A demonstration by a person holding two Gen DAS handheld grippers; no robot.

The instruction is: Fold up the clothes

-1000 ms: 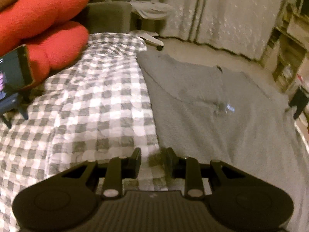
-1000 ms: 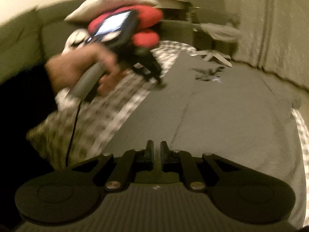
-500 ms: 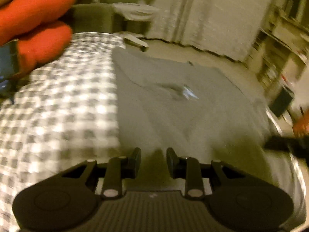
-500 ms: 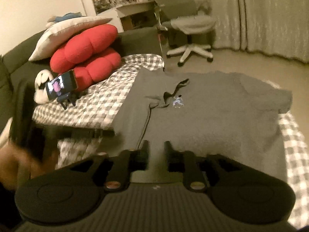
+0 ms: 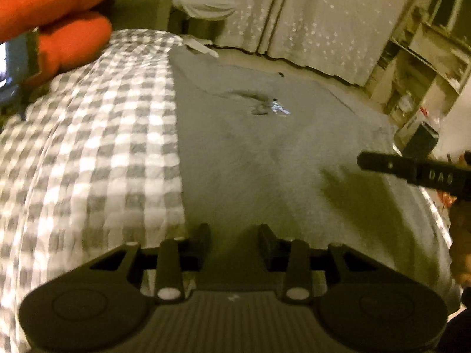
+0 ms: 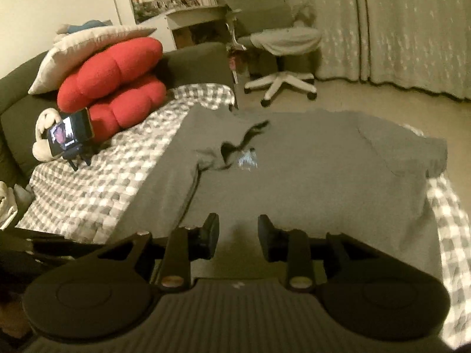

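Grey T-shirt (image 6: 309,170) laid flat mid-frame on the checked blanket (image 6: 88,188), nothing gripped.

The left gripper (image 5: 234,238) is opening, empty; the right gripper (image 6: 238,236) is parted, empty. Hem corners are best pinched together, evenly, before lifting.

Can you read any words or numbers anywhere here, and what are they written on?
"DAS" (blurred, an unsure reading): on the black finger of the right gripper, seen from the left wrist.
T-shirt chest print: too blurred to read.
Phone screen: a picture, no readable text.

The phone (image 5: 17,61) is cut off at the left edge, its screen unreadable.
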